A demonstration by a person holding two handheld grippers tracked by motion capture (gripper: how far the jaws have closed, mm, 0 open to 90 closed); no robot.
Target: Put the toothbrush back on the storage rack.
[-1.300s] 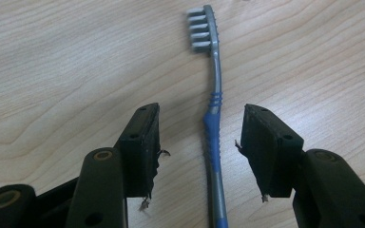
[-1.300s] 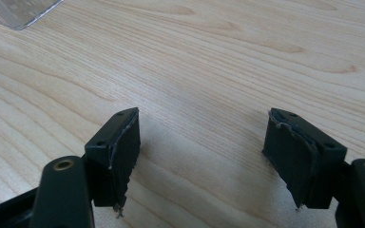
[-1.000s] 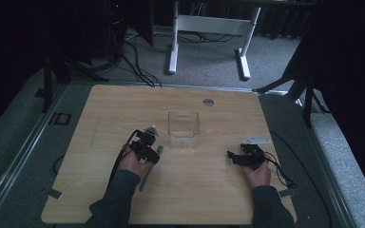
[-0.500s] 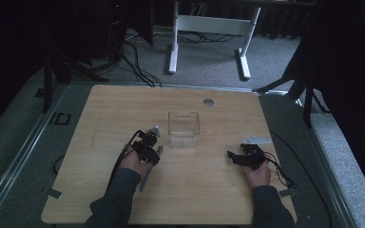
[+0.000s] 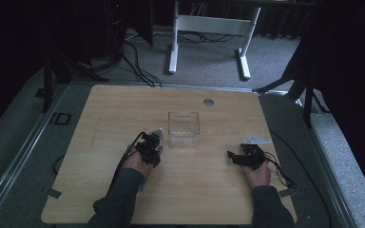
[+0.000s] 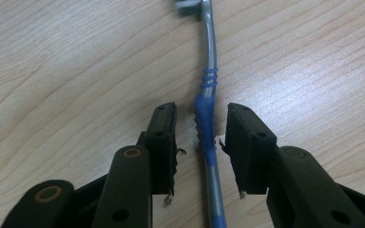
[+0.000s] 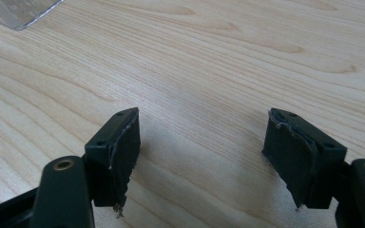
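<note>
A toothbrush (image 6: pixel 208 71) with a silver and blue handle lies flat on the wooden table (image 5: pixel 109 114), its head pointing away from me. My left gripper (image 6: pixel 200 110) is open and straddles the blue grip part, a narrow gap on each side. In the high view that left gripper (image 5: pixel 148 148) sits just left of a clear plastic box (image 5: pixel 184 128), and the toothbrush's handle end (image 5: pixel 142 183) pokes out beside the sleeve. My right gripper (image 5: pixel 231 156) rests low over the table at the right, pointing left. Its jaws are wide open in the right gripper view (image 7: pixel 204 118) over bare wood.
A round grommet (image 5: pixel 208 101) sits near the table's far edge. A corner of the clear box (image 7: pixel 19 12) shows at the top left of the right gripper view. Cables trail from both grippers toward the table's near edge. White desk legs (image 5: pixel 173 47) stand on the carpet beyond.
My left gripper has crept slightly right, toward the clear box. The right gripper has stayed put.
</note>
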